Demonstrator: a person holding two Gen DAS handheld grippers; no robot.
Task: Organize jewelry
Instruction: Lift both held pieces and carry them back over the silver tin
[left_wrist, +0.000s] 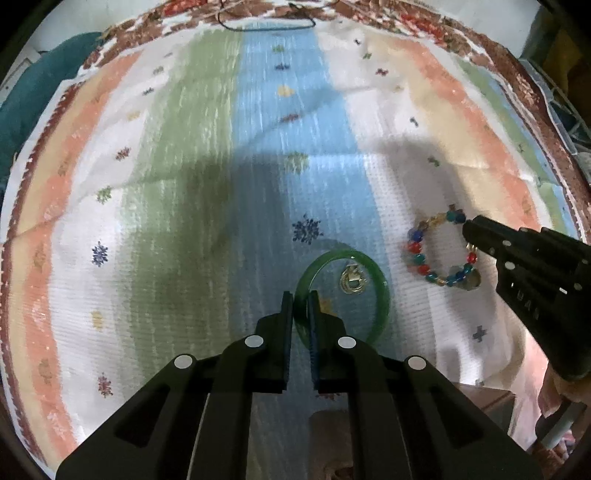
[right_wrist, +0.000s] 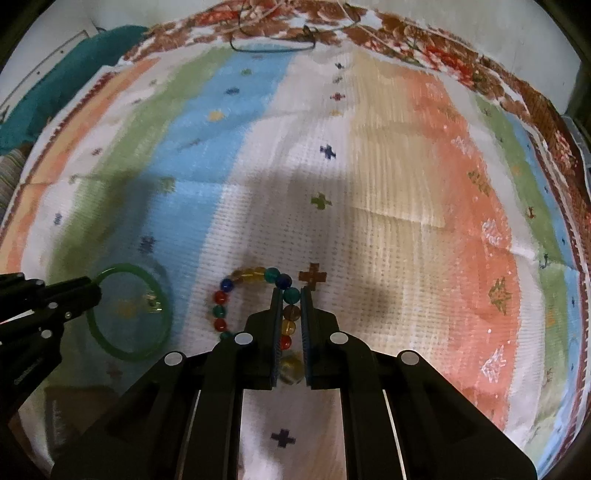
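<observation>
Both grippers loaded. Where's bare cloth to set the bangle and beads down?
Free: the striped cloth beyond both pieces, up to the dark cord at its far border; also the orange stripes right of the beaded bracelet. Crowded: the near middle, with green bangle, gold charm and both grippers.

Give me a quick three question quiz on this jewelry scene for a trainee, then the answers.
1. True or false: the left gripper has its fingers closed on the green bangle.
2. What do the right gripper fingers hold: (a) the beaded bracelet, (b) the small gold piece, (c) nothing?
3. Where does the small gold piece lie relative to the green bangle?

Key:
1. True.
2. (a).
3. Inside its ring, on the striped cloth.
</observation>
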